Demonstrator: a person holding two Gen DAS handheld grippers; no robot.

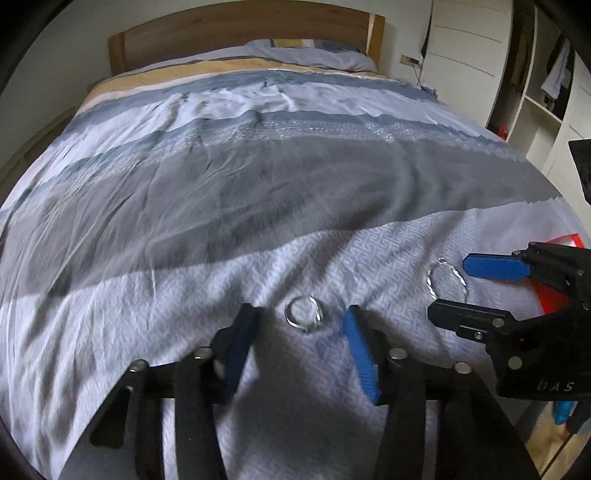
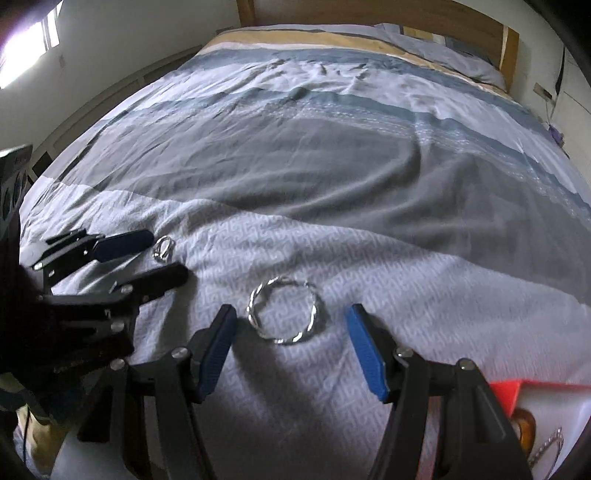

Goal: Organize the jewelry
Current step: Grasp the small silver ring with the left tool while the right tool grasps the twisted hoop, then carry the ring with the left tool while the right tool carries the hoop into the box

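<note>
A small silver ring (image 1: 303,314) lies on the patterned bedspread just ahead of my left gripper (image 1: 301,318), which is open with a finger on each side of it. A larger twisted silver bangle (image 2: 284,312) lies on the bedspread between the open fingers of my right gripper (image 2: 291,317). In the left wrist view the bangle (image 1: 445,277) sits between the right gripper's fingers (image 1: 495,267). In the right wrist view the ring (image 2: 162,249) sits between the left gripper's fingers (image 2: 125,242). A red box (image 2: 513,397) holding an amber piece (image 2: 526,428) and a chain (image 2: 546,448) shows at the lower right.
The bed (image 1: 258,177) is covered by a grey, blue and white duvet, with a wooden headboard (image 1: 240,29) and pillow (image 1: 314,51) at the far end. A white wardrobe with open shelves (image 1: 524,74) stands on the right. The red box's edge (image 1: 565,243) shows behind the right gripper.
</note>
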